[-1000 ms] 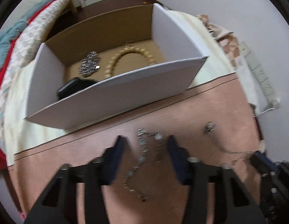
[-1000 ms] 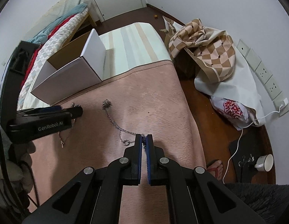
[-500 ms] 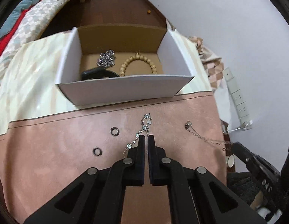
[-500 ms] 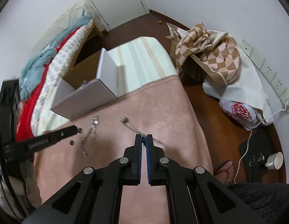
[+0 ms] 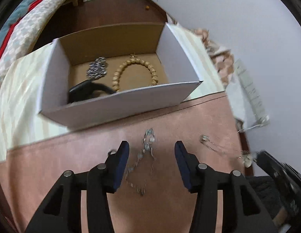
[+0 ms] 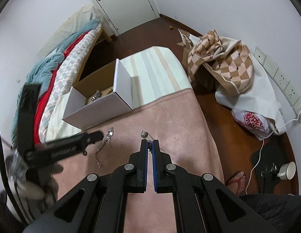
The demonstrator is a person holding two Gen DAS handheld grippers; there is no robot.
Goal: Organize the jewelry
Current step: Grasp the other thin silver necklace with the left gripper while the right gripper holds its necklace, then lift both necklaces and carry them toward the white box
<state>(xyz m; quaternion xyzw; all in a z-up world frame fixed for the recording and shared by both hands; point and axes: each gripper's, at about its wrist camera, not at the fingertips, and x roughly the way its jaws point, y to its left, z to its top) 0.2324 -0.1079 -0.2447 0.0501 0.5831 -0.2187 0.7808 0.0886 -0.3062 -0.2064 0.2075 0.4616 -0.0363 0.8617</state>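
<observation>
Lying on the pink cloth, the silver chain bracelet runs near to far between the left gripper's wide-apart fingers. The right gripper pinches a thin silver necklace. The white cardboard box, farther off, holds tan wooden beads, more silver chain and something black.

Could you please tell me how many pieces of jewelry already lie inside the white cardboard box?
3 visible: a silver chain-link bracelet at back left, a tan wooden bead bracelet beside it, a black band against the near wall, which may hide more.
</observation>
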